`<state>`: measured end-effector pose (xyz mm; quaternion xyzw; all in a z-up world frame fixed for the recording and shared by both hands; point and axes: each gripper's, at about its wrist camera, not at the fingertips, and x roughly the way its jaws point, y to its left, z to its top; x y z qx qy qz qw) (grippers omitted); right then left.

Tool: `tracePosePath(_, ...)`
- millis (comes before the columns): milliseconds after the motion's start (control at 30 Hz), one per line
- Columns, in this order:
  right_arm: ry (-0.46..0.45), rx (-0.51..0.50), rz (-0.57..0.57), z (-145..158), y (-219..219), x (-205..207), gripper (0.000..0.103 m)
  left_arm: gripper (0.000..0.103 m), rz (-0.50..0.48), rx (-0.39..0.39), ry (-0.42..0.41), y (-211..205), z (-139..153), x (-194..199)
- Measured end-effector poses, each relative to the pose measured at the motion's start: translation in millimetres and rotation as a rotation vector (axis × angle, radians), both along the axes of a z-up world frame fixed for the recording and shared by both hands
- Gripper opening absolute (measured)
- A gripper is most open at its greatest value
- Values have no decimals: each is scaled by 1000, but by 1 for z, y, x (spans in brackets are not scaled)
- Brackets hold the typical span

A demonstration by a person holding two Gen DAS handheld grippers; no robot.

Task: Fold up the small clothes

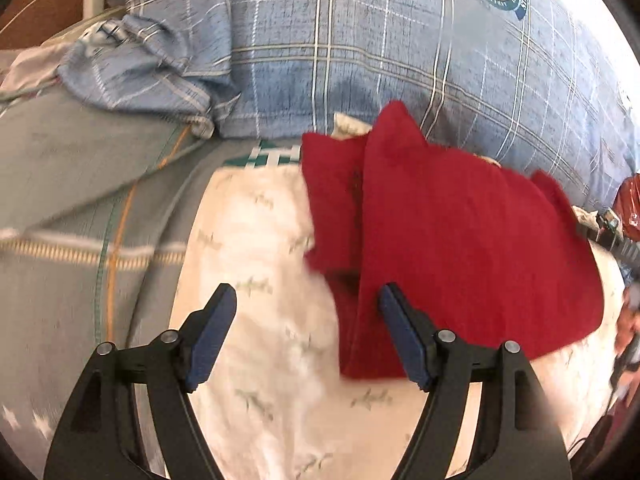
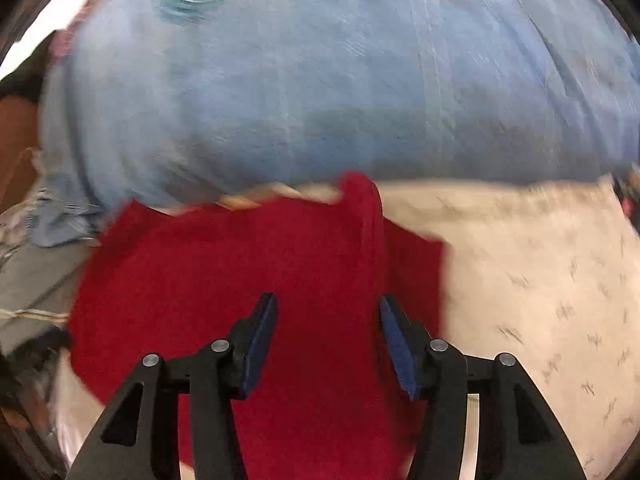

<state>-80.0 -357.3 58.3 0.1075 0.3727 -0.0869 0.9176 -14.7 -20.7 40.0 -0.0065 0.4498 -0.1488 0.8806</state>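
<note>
Red garment partly folded, lying on white printed sheet in front of blue plaid pillow. Left hand-held gripper wide, empty, at left edge; right hand-held gripper half open, empty, over middle. Pinch one layer only, fold across, flatten.

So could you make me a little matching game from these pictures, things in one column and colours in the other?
Things:
1. small garment
2. big pillow
3. cloth under the garment
4. gripper pads

Colours:
A. white with small grey prints
B. dark blue
C. red
D. light blue plaid

Pairs: 1-C, 2-D, 3-A, 4-B
</note>
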Motion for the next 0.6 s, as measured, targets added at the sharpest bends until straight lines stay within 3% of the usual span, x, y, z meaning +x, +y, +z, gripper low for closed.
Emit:
tracePosePath(100, -41, 9, 149, 11, 52, 22, 53, 74, 5, -15, 7, 0, -8, 0)
tracePosePath(200, -14, 11, 278, 1, 106, 62, 48, 74, 5, -50, 10, 3, -12, 2)
tracePosePath(400, 25, -31, 353, -26, 173, 136, 41, 78, -16, -79, 29, 6, -21, 9)
tracePosePath(500, 100, -53, 337, -55, 190, 171, 41, 80, -20, -89, 36, 8, -22, 14)
tracePosePath(600, 104, -70, 328, -67, 187, 175, 43, 82, -8, -109, 63, 11, -26, 19)
